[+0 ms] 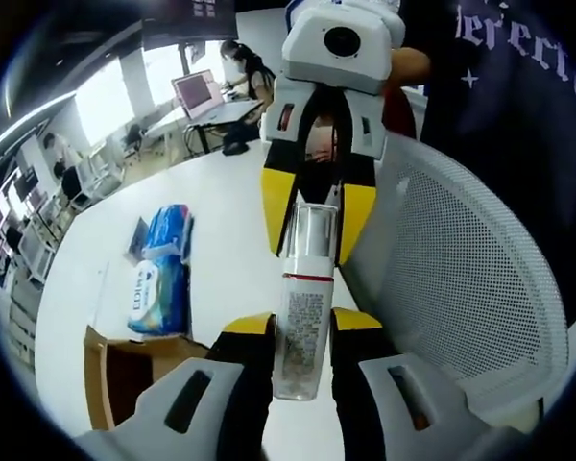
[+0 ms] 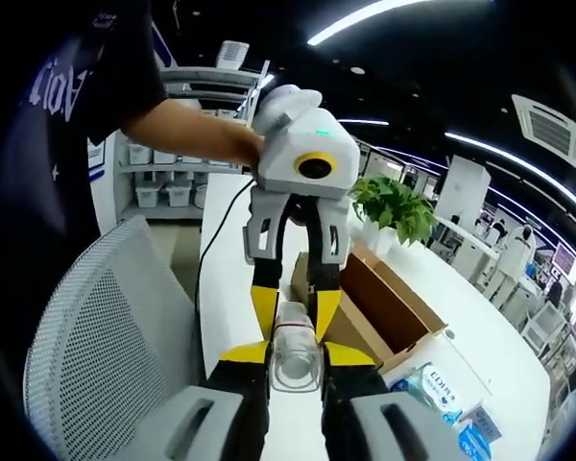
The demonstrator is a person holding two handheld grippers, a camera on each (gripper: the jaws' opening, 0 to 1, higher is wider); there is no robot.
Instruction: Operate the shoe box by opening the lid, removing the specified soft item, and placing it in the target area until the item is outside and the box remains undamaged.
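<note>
A clear plastic bottle [image 1: 300, 307] is held in mid-air between the two grippers, above the edge of a white table [image 1: 221, 206]. In the left gripper view, its long axis runs straight away from the camera along the left gripper [image 1: 300, 331], whose yellow-tipped jaws are clenched on the labelled lower body. The transparent cap end points toward the right gripper [image 1: 317, 206], which enters from the top of that view and is closed on the cap from either side. A red band is seen just below the cap, and small print covers the label (too fine to be read).

In the right gripper view the bottle [image 2: 294, 353] is seen end-on, cap toward the camera, gripped between the right gripper [image 2: 295, 360] jaws, with the left gripper [image 2: 293, 288] clamped on it from beyond. That far gripper is held by a person's hand [image 2: 232, 144] on a bare forearm, in a dark printed shirt.

An open cardboard shoe box [image 2: 384, 303] sits on the table beyond the bottle, flaps raised; its corner is also seen low in the left gripper view. A blue pack of tissues [image 1: 163, 271] lies on the table just beside the box. A white mesh chair back [image 1: 461, 279] stands close by the grippers. A green potted plant [image 2: 396, 206] is set at the table's far end.
</note>
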